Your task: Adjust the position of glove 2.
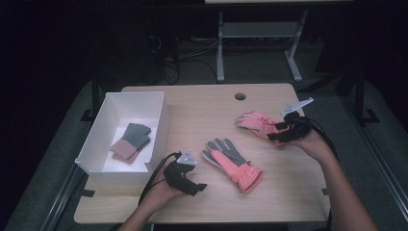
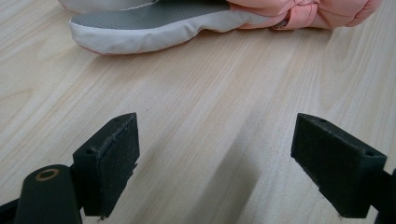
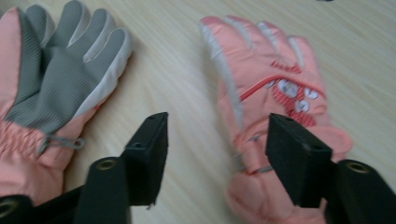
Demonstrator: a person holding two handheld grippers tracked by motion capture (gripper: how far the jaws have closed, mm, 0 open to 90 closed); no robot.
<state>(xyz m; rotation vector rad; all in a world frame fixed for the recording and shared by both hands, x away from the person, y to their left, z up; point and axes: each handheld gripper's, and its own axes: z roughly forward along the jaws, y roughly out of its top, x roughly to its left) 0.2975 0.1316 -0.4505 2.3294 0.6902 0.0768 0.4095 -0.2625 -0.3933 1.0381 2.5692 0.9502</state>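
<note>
In the left gripper view we see our left gripper (image 2: 219, 163) with its jaws spread wide and nothing but bare wooden table (image 2: 224, 102) between them. Well beyond the jaw tips lies the palm-up glove (image 2: 187, 21), its grey palm and white edging visible close up. From the high view we place that gripper (image 1: 201, 186) near the table's front edge, with this glove (image 1: 233, 164) just beyond it.

In the right gripper view our right gripper (image 3: 217, 158) has its jaws partly open. The cuff of the back-up glove (image 3: 271, 93) lies between them, nearer the right jaw; we cannot tell whether the pads press on it. The embroidered patch on its back shows here. The high view adds this gripper (image 1: 272, 135) at that glove (image 1: 255, 122), and farther left a white box (image 1: 159, 130) holding a grey and pink knit glove (image 1: 131, 140).
</note>
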